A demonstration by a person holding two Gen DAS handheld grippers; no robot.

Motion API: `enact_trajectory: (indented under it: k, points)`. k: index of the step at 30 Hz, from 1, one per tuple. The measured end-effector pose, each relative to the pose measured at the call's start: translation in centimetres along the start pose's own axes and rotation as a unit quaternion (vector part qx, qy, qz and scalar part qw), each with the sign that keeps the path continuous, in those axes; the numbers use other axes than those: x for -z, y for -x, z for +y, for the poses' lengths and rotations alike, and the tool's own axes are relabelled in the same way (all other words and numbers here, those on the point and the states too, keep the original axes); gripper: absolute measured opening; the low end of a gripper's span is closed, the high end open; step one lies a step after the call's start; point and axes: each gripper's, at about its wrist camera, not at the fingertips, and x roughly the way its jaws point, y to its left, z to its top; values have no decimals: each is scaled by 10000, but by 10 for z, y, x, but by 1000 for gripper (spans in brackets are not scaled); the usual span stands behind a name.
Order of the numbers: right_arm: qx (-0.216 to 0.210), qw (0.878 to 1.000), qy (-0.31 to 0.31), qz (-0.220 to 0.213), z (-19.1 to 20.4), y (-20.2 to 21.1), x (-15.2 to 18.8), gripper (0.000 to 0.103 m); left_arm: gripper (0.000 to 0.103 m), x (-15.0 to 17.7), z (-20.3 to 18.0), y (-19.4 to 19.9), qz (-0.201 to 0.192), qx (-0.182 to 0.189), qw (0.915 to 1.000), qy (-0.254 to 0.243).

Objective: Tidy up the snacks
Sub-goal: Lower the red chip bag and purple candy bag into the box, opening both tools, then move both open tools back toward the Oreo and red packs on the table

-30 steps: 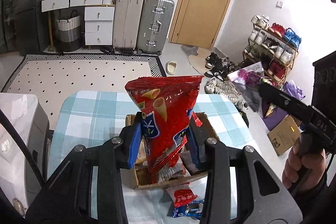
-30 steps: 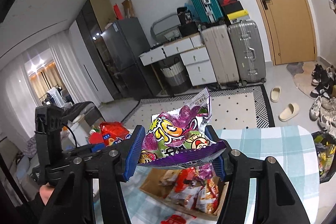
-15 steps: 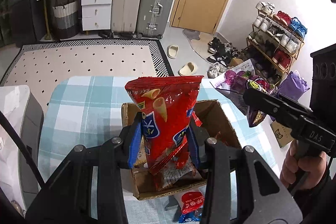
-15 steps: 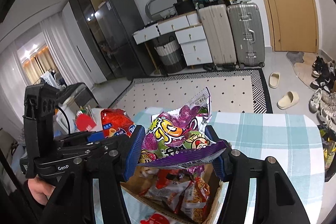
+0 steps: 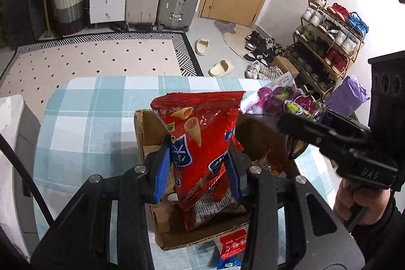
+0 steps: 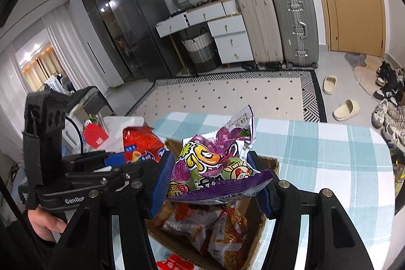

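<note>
Holding two snack bags above the cardboard box (image 5: pixel 162 232)

Left gripper (image 5: pixel 200 168) pinches the red cone-snack bag (image 5: pixel 200 143); right gripper (image 6: pixel 212 181) pinches the purple bag (image 6: pixel 217 163). Box lies directly beneath both, probably partly full. Lower each bag clear of the other, releasing inside the walls.

left wrist: above, close | right wrist: same | shared: cardboard box (image 5: pixel 162 239)
</note>
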Motion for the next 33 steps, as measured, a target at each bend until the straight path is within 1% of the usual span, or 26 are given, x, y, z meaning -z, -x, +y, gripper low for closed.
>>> enact_trajectory:
  k: [6, 9, 12, 14, 16, 17, 18, 20, 22, 25, 28, 31, 33]
  points:
    - [151, 9996, 66, 245, -1, -15, 11, 59, 36, -2, 2, -23, 375, 55, 9993, -52]
    - [167, 9993, 65, 325, -1, -21, 12, 59, 36, -3, 3, -30, 387, -13, 9992, -61]
    - [212, 9990, 104, 372, 1, -26, 12, 60, 39, -4, 7, -33, 469, -55, 9989, 80]
    - [237, 9988, 71, 422, 1, -27, 12, 61, 42, -5, 12, -37, 650, 117, 9975, 261]
    - [260, 9991, 38, 335, 1, -23, 11, 66, 46, -3, 18, -35, 678, 67, 9971, 347]
    - [272, 9992, 27, 289, 0, -20, 11, 72, 50, -3, 19, -33, 647, 17, 9972, 377]
    - [276, 9993, 10, 244, -1, -17, 11, 74, 52, -3, 21, -29, 581, -31, 9975, 396]
    - [281, 9994, 4, 208, 0, -9, 10, 74, 61, -1, 23, -21, 445, -82, 9982, 406]
    - [308, 9994, 11, 149, 0, 0, 10, 74, 67, 1, 24, -13, 379, -61, 9983, 432]
    - [301, 9995, -13, 81, 3, 14, 12, 78, 67, 5, 22, 1, 348, -44, 9984, 448]
    - [294, 9996, -1, -22, 8, 33, 14, 78, 67, 11, 17, 19, 271, -84, 9987, 421]
    - [280, 9994, 31, -176, 16, 55, 20, 80, 71, 21, 9, 43, 95, -256, 9991, 310]
    - [263, 9992, 13, -296, 19, 68, 24, 86, 75, 31, 2, 60, -84, -430, 9988, 199]
